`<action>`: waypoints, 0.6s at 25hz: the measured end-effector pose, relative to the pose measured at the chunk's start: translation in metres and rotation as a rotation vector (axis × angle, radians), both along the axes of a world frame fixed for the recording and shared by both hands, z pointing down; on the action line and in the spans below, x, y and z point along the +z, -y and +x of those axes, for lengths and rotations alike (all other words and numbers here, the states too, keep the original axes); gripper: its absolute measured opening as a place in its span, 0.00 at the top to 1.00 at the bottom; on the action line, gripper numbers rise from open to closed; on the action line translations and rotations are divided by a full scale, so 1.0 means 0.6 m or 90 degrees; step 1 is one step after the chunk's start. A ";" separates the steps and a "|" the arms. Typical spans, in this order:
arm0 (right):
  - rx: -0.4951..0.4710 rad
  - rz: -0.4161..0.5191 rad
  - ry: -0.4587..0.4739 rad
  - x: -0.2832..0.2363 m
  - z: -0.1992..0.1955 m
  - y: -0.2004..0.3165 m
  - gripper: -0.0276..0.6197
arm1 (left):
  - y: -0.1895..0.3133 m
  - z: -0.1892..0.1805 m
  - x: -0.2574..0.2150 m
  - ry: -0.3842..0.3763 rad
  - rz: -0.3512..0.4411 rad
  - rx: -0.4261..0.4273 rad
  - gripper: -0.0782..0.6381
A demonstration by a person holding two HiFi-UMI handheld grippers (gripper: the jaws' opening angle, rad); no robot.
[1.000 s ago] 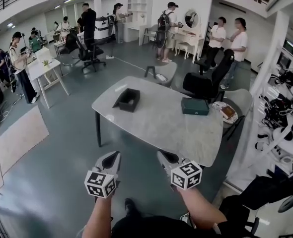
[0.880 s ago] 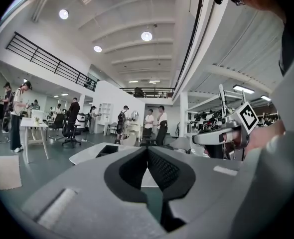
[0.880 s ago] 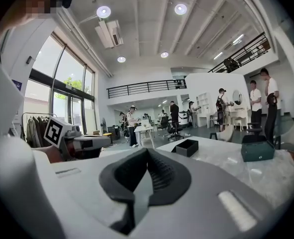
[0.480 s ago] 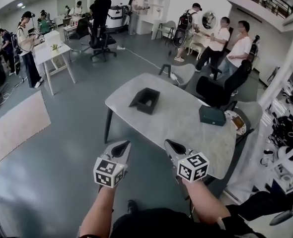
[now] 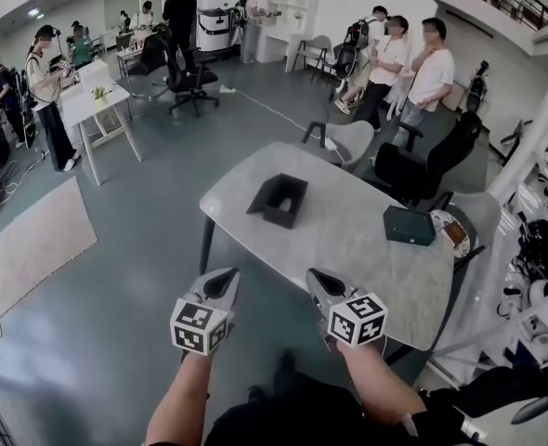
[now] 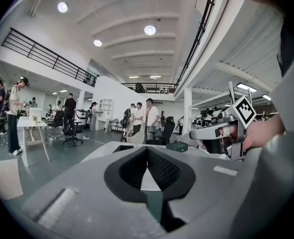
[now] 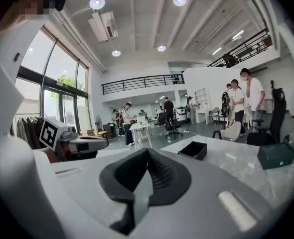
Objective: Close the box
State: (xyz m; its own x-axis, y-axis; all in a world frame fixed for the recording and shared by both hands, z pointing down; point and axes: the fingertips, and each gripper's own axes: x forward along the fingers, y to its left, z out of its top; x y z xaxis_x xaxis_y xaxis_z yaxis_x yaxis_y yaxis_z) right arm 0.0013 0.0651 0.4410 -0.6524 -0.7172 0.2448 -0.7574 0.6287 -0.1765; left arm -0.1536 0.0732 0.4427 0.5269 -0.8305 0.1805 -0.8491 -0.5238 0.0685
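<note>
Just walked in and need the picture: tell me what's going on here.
A person stands short of a pale table, holding the left gripper and the right gripper out in front, both with jaws shut and empty. On the table sit an open black box and, apart from it, a closed dark green box. Neither is touched yet; closing has not begun.

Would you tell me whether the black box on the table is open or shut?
Open: the black box shows its hollow inside, no lid over it.
</note>
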 end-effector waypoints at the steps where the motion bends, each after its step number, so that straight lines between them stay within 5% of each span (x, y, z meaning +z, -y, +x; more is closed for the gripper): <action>1: 0.001 -0.003 0.004 0.003 -0.001 0.017 0.95 | 0.016 0.001 0.003 0.001 -0.003 0.001 0.88; 15: -0.029 -0.005 0.035 0.027 -0.028 0.376 0.95 | 0.356 -0.003 0.027 0.014 -0.022 -0.025 0.88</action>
State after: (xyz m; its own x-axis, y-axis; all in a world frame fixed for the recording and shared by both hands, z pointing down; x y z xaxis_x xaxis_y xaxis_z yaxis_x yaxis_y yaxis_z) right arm -0.0154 -0.1605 0.4571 -0.6967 -0.6849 0.2134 -0.7173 0.6604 -0.2224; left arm -0.1557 -0.1403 0.4589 0.4901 -0.8432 0.2210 -0.8702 -0.4881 0.0672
